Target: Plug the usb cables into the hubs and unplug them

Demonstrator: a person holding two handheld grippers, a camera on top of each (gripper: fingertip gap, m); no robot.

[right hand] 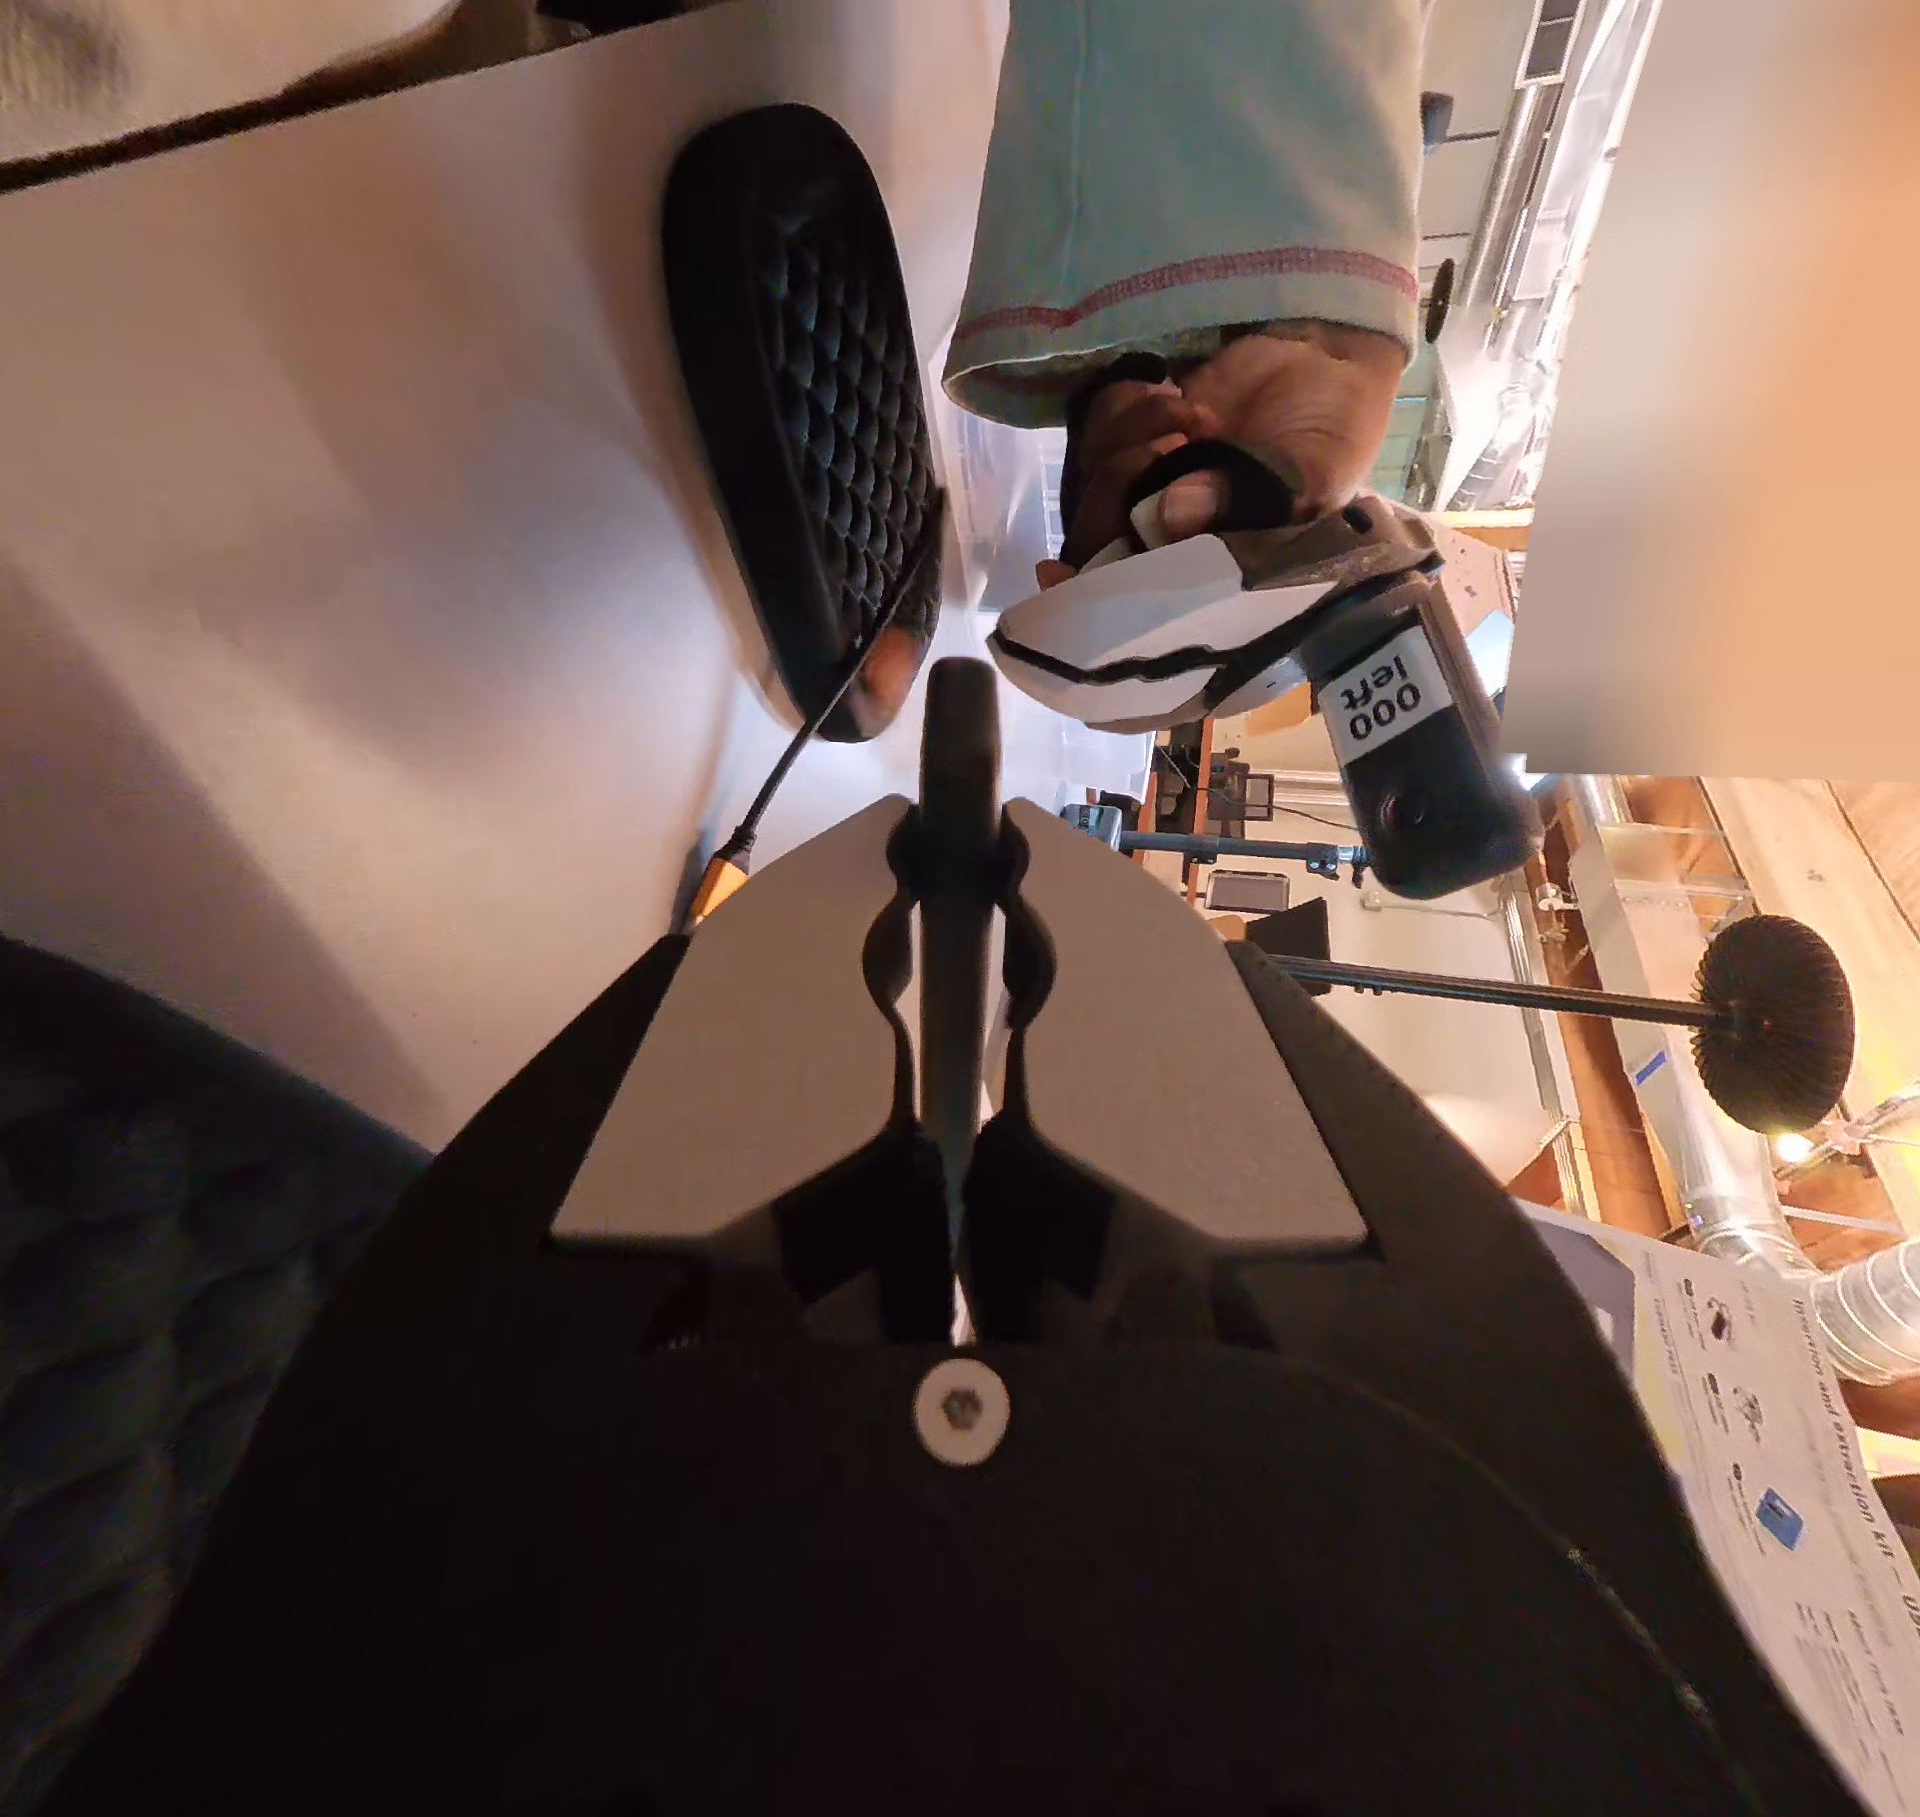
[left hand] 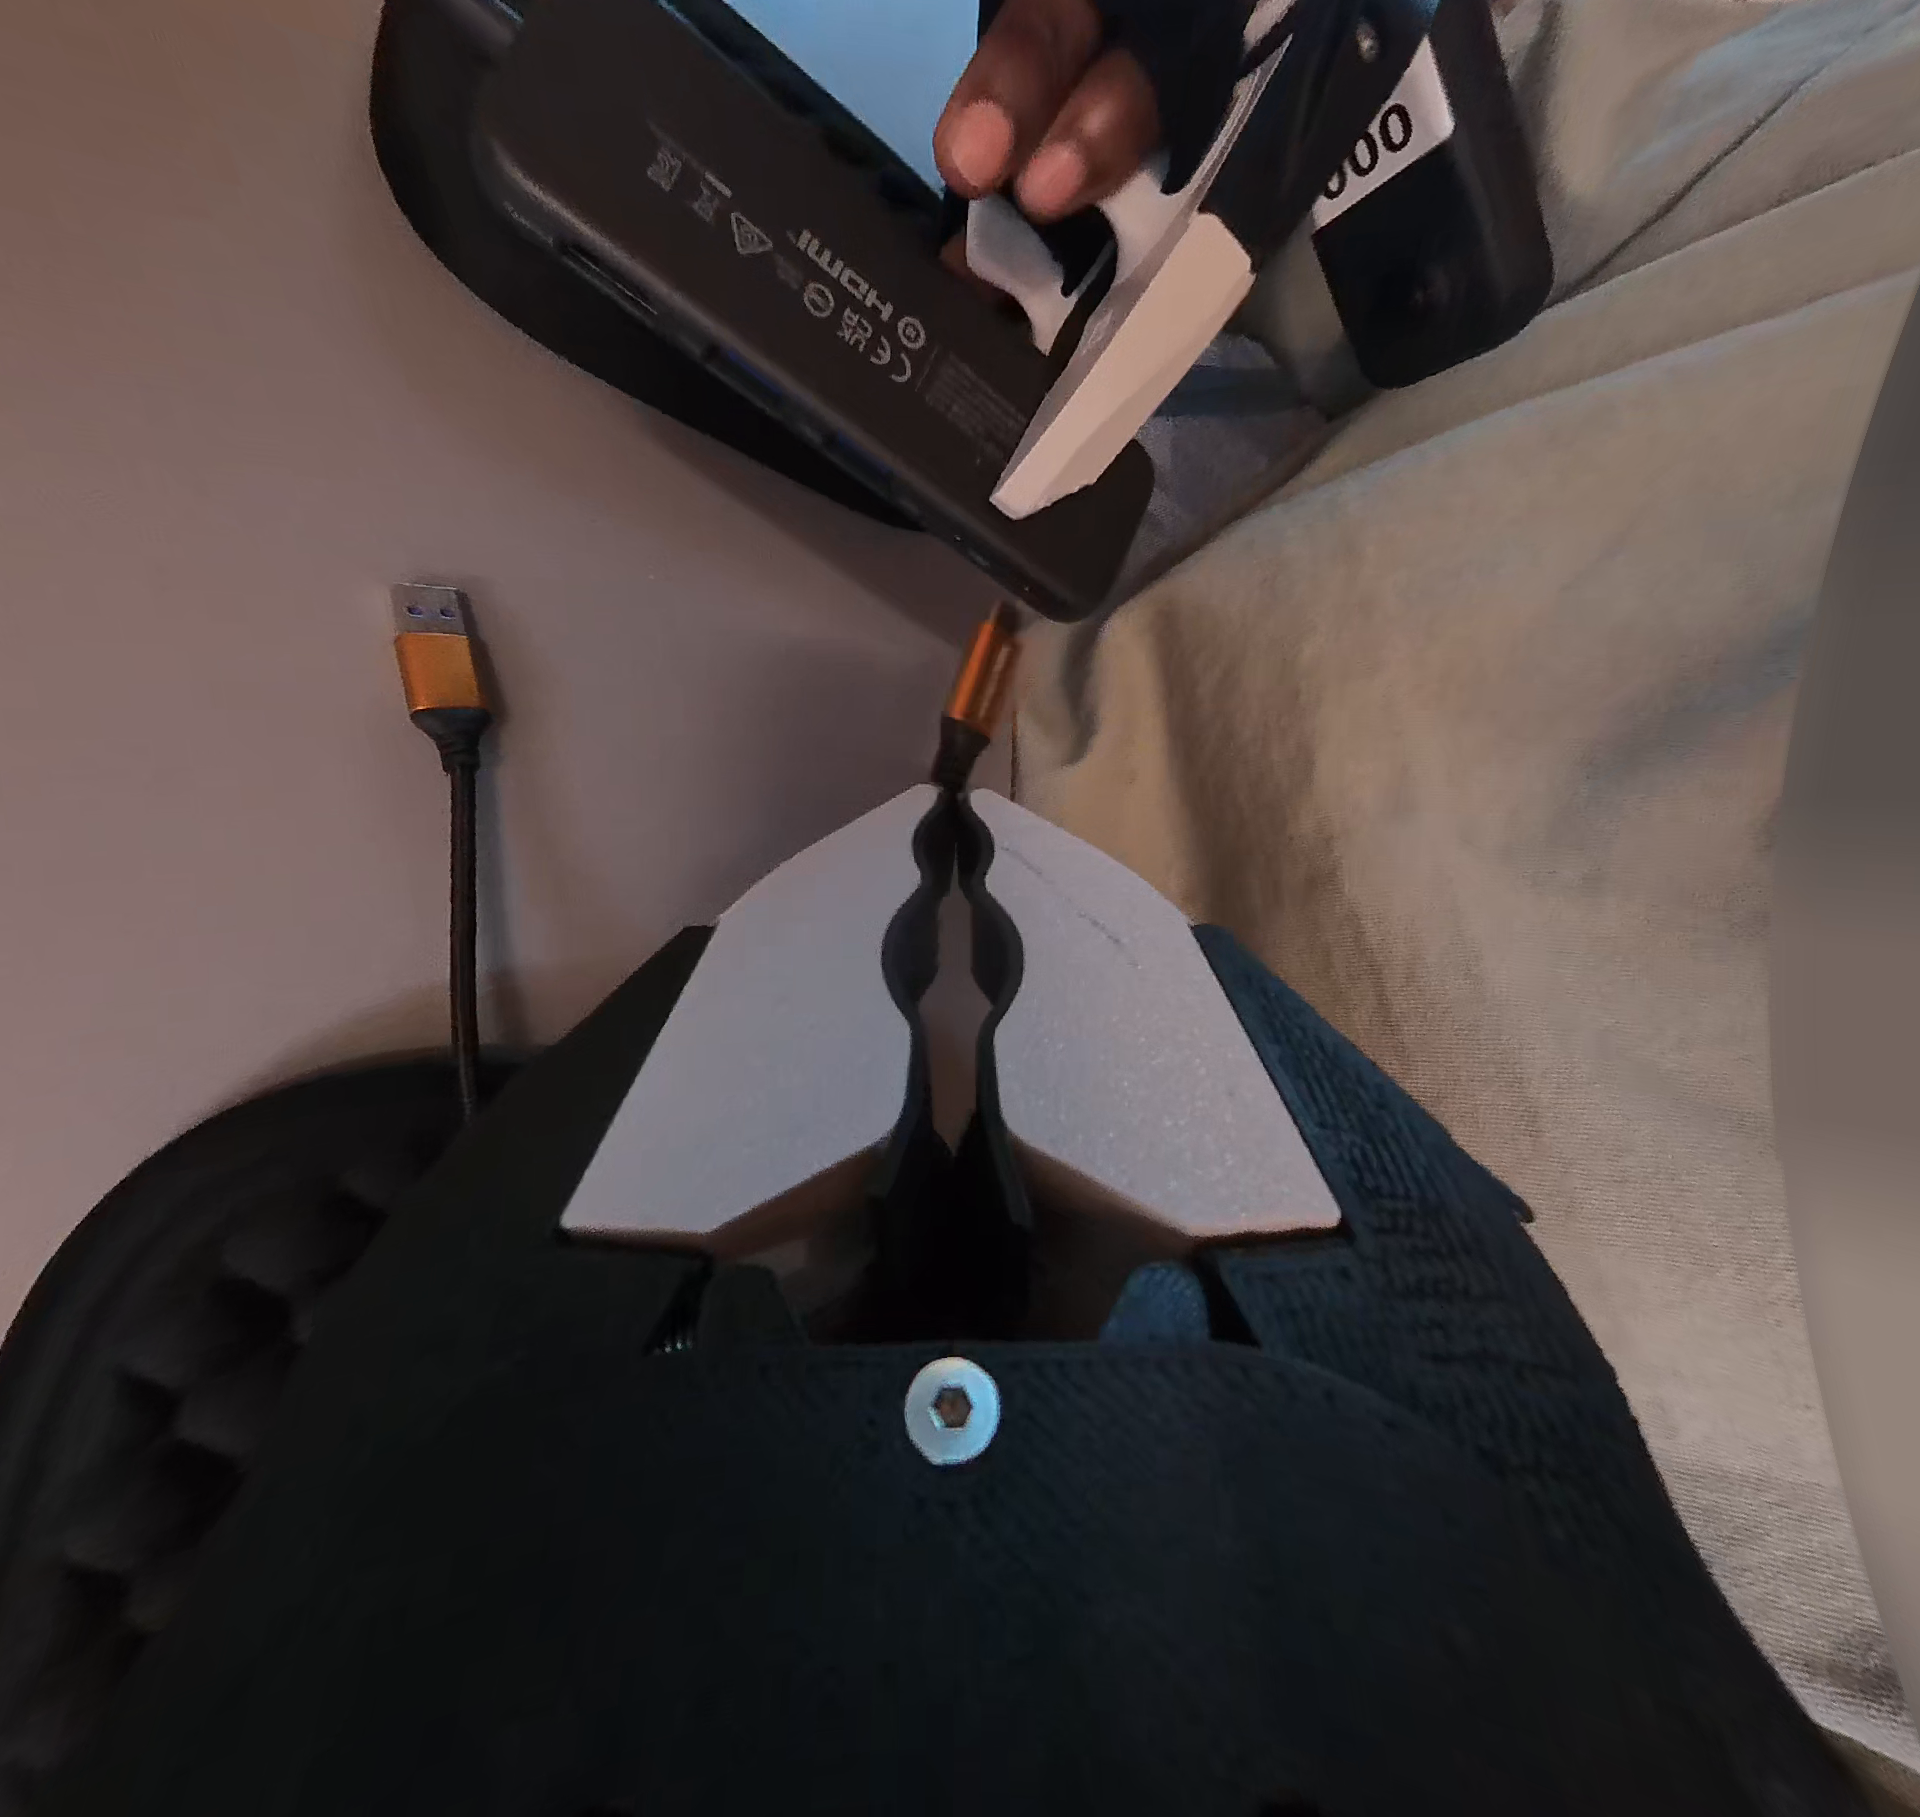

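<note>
R gripper point(right hand: 958, 811) clamped on dark hub point(right hand: 958, 728), held edge-on. L gripper point(right hand: 1117, 640) just beyond, fingers together. Orange-collared USB plug point(right hand: 722, 882) beside R finger, over white table point(right hand: 364, 520).

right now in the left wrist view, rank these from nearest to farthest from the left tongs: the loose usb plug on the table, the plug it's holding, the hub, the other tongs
1. Held plug, pinched by its cable at the left tongs tips, just ahead.
2. Hub, beyond that plug's tip, above centre.
3. Loose usb plug, lying off to the left on the table; close to the hub's rank, hard to call.
4. Right tongs, clamped on the hub, upper right.
</note>
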